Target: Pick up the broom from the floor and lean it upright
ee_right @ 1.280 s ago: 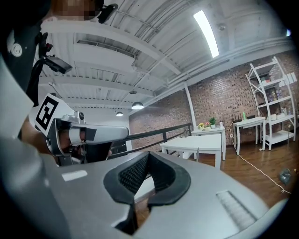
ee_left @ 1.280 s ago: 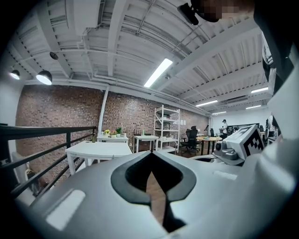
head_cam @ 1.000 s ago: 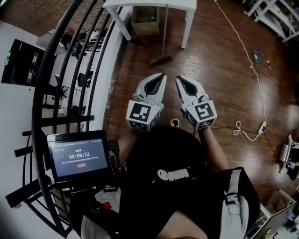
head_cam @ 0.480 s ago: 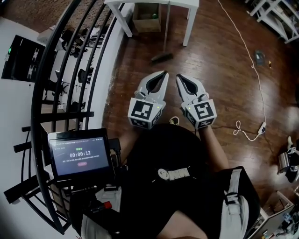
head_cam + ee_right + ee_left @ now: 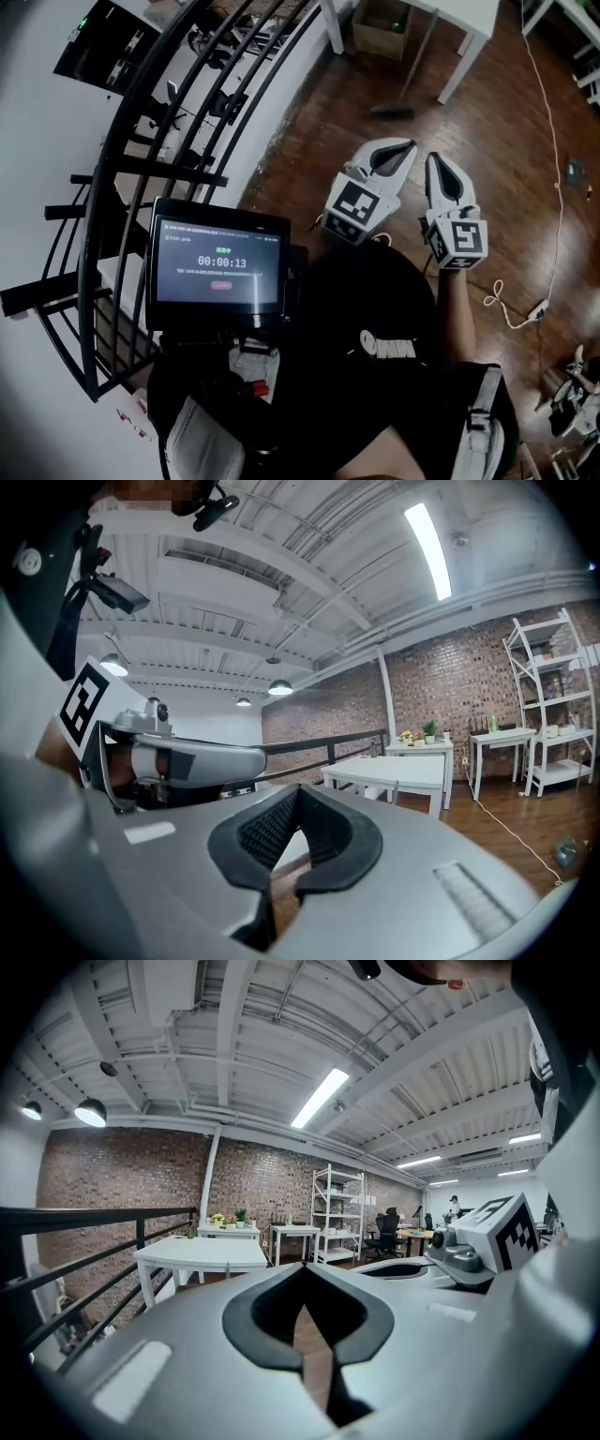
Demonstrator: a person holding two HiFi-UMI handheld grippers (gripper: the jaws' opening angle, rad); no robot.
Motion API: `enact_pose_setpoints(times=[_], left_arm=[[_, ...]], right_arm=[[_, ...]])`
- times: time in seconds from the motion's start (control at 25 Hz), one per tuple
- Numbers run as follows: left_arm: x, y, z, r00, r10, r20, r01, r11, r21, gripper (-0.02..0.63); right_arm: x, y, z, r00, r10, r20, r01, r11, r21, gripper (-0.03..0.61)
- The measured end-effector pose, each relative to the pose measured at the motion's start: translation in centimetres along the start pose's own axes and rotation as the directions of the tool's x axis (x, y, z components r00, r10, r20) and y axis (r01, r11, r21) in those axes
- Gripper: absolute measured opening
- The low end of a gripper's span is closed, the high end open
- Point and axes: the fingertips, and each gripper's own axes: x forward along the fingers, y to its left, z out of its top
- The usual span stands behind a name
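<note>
— Both tongs read closed and empty from my end. The left gripper (image 5: 409,145) has its jaws meeting at the tips, with only floor showing through the hollow behind them, and the right gripper (image 5: 435,159) is the same. They sit side by side, near the person's chest, pointing roughly level toward the far side.
— Noted. Broom?
— The broom (image 5: 389,112) is well apart from both, at the far side of the wooden floor (image 5: 309,141). Its head is on the boards just in front of the white table (image 5: 469,13), and the handle runs up toward the table's near edge. It looks leaned to me, but from this steep overhead angle I cannot rule out that it lies flat.
— So what worries you?
— Three things.
1. If it is leaned, the only contact is a thin handle on a table edge and a head on glossy boards. I judge the head could skate out and the handle slide sideways and drop.
2. If I have to take hold of it, shut jaws would only shove the handle, so they must open before the approach.
3. A cable (image 5: 553,159) trails across the floor on the right, and the railing (image 5: 159,141) is close on the left; a careless step or swing could snag either
</note>
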Motion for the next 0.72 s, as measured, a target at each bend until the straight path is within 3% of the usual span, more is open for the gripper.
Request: enact_pose_setpoints(times=[0.72], left_arm=[[0.08, -0.01, -0.64, 1.0, 0.004, 0.011, -0.004, 1.0, -0.014, 0.015]], right_arm=[[0.72, 0.64, -0.2, 0.999, 0.044, -0.005, -0.044, 0.999, -0.005, 0.002]])
